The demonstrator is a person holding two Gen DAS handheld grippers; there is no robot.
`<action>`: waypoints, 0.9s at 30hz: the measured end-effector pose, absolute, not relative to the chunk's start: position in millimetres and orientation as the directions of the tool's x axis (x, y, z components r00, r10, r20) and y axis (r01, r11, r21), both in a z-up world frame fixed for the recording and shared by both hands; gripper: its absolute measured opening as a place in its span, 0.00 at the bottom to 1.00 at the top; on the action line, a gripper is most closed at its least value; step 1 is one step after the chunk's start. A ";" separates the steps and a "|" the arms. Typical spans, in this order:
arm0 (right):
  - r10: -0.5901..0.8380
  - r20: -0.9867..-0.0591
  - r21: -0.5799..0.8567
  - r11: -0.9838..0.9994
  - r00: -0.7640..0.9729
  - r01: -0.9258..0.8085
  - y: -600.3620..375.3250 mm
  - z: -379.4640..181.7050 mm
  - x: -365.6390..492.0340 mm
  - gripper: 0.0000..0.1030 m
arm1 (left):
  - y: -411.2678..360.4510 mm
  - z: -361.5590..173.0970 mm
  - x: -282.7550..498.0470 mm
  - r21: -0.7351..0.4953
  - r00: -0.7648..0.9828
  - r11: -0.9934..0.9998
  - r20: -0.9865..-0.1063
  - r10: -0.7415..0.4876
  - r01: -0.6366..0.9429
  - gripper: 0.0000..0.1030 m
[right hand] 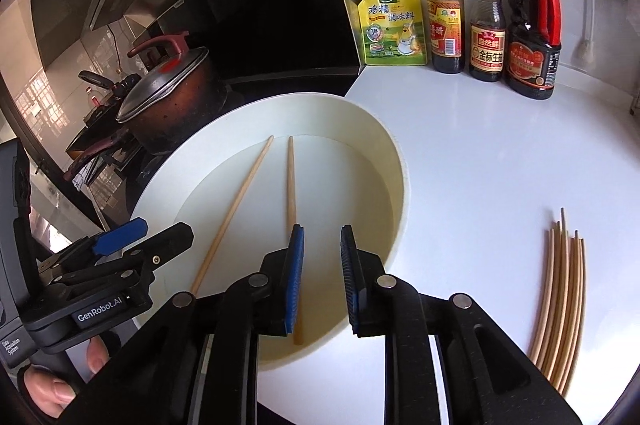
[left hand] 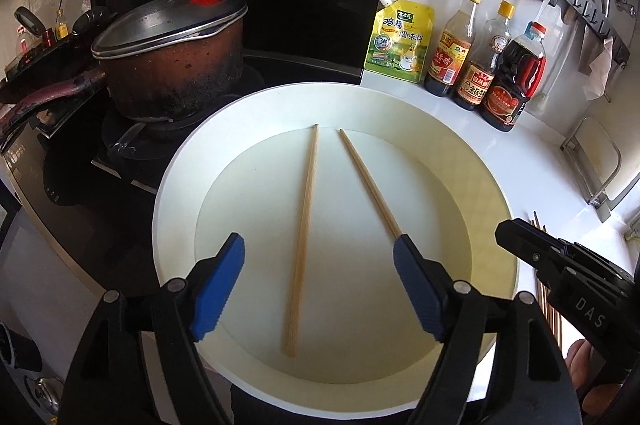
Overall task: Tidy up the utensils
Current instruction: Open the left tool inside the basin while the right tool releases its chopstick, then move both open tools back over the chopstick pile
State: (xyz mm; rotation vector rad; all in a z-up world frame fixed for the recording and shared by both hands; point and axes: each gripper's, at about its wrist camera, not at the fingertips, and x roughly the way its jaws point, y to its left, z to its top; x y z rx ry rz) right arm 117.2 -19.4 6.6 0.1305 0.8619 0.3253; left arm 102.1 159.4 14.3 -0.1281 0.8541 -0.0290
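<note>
With both my left gripper [left hand: 318, 291] and right gripper [right hand: 322, 279] standing apart and empty above the white basin [right hand: 394, 161], two chopsticks [left hand: 302, 237] lie inside it, so I lift clear before fetching the bundle of chopsticks [right hand: 560, 309] right of the basin.

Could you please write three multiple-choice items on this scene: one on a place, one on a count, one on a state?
1. Where do the loose chopsticks lie?
A. on the white counter, right of the tray
B. in the pot
C. behind the bottles

2. How many chopsticks lie in the white tray?
A. one
B. two
C. four

3. How does the left tool stand?
A. shut on a chopstick
B. shut on the tray rim
C. open, gripping nothing

Answers: 1 A, the bundle rests on bare counter; 2 B, chopsticks in the tray number two; 3 C, its pads stand wide apart.
</note>
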 end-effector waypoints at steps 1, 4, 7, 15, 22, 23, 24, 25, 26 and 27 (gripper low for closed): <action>0.326 -0.721 0.238 0.945 0.611 -0.224 -22.5 7.3 114.1 0.20 | 156.7 15.3 100.6 -0.120 0.660 0.992 -0.747 -0.075 -0.024 0.78; 0.310 -0.717 0.230 0.951 0.624 -0.209 -32.3 7.8 106.3 0.23 | 147.4 18.6 95.6 -0.113 0.664 0.994 -0.744 -0.078 -0.009 0.82; 0.300 -0.717 0.229 0.954 0.629 -0.194 -43.0 7.0 99.8 0.23 | 136.9 22.5 89.3 -0.098 0.675 0.995 -0.734 -0.076 0.006 0.88; 0.258 -0.719 0.221 0.965 0.645 -0.140 -75.7 4.5 77.6 0.24 | 106.7 30.4 70.9 -0.090 0.693 0.994 -0.714 -0.103 0.056 0.92; 0.204 -0.724 0.211 0.975 0.659 -0.069 -116.6 -0.9 49.1 0.27 | 71.1 34.5 54.3 -0.104 0.701 0.986 -0.693 -0.167 0.132 0.92; 0.195 -0.725 0.211 0.976 0.660 -0.057 -122.8 -2.1 45.2 0.27 | 66.2 34.9 52.8 -0.113 0.700 0.983 -0.690 -0.182 0.144 0.92; 0.186 -0.727 0.211 0.977 0.661 -0.043 -129.4 -3.7 40.9 0.28 | 61.4 35.0 51.0 -0.120 0.700 0.980 -0.686 -0.196 0.156 0.92; 0.176 -0.730 0.209 0.977 0.661 -0.030 -136.1 -5.6 36.1 0.28 | 56.3 35.6 49.1 -0.126 0.701 0.978 -0.682 -0.209 0.168 0.92; 0.166 -0.733 0.208 0.978 0.660 -0.016 -142.8 -7.4 31.7 0.28 | 51.0 36.0 47.3 -0.131 0.701 0.974 -0.678 -0.223 0.183 0.92; 0.157 -0.735 0.207 0.978 0.659 -0.003 -148.9 -9.2 27.9 0.28 | 45.1 36.1 45.5 -0.130 0.700 0.972 -0.676 -0.230 0.194 0.92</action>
